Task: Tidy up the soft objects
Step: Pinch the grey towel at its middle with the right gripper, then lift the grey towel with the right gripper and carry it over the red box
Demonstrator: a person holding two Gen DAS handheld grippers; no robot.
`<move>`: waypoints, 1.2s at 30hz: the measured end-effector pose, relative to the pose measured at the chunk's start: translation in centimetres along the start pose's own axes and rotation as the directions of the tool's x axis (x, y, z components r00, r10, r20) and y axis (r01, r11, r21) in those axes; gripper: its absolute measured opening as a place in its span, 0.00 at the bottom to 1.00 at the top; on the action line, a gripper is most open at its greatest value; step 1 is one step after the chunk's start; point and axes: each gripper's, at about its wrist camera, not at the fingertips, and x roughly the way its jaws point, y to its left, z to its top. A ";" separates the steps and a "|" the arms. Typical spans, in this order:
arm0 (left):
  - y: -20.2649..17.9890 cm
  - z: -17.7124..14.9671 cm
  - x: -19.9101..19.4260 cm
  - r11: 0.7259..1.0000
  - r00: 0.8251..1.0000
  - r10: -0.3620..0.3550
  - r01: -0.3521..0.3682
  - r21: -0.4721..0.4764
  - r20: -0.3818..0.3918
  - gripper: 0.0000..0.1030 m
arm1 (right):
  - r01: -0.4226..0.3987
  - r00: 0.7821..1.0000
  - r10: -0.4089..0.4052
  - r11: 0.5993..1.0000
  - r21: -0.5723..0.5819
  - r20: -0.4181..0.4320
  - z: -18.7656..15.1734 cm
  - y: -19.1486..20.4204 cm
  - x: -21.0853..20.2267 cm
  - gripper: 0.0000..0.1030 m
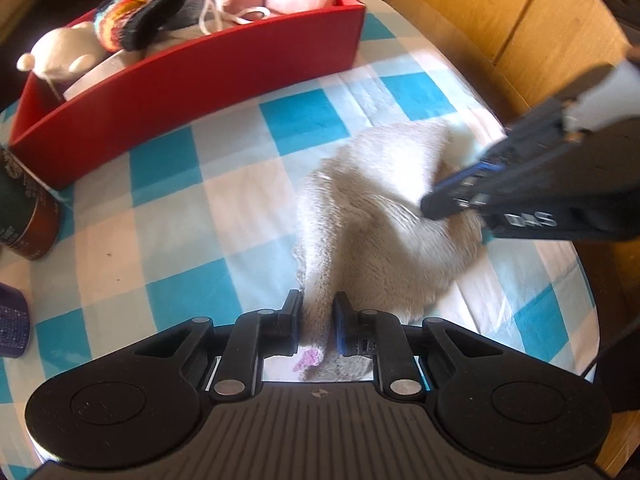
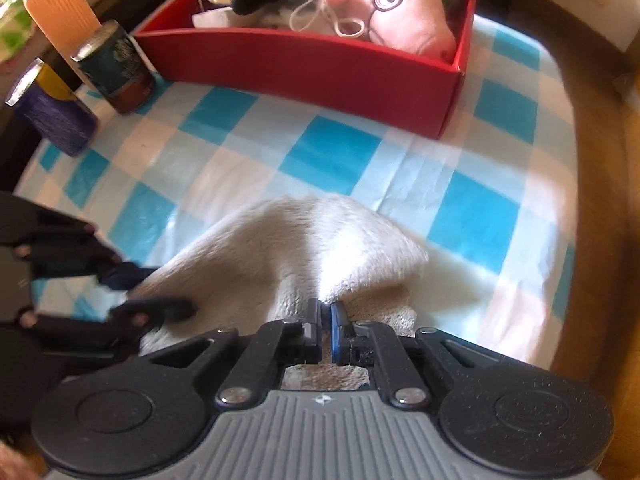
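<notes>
- Left wrist view: my left gripper [image 1: 317, 312] is clamped on a narrow fold of the cream fleece cloth [image 1: 384, 216], which lies on the checked tablecloth [image 1: 168, 208] in front of the red box [image 1: 192, 92]. The right gripper [image 1: 434, 202] bites the cloth's far side.
- Right wrist view: my right gripper [image 2: 325, 322] is pinched tight on a ridge of the cloth [image 2: 296, 240]. I judge both corners gripped; next I must lift together, keeping tension, toward the box [image 2: 320, 68], already holding a pink plush [image 2: 404, 16].
</notes>
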 end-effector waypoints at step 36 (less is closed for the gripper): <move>5.3 5.2 -7.3 0.974 0.967 0.110 -0.059 -0.219 0.231 0.13 | -0.022 0.955 -0.001 0.997 0.075 0.296 4.9 1.3 -7.4 0.00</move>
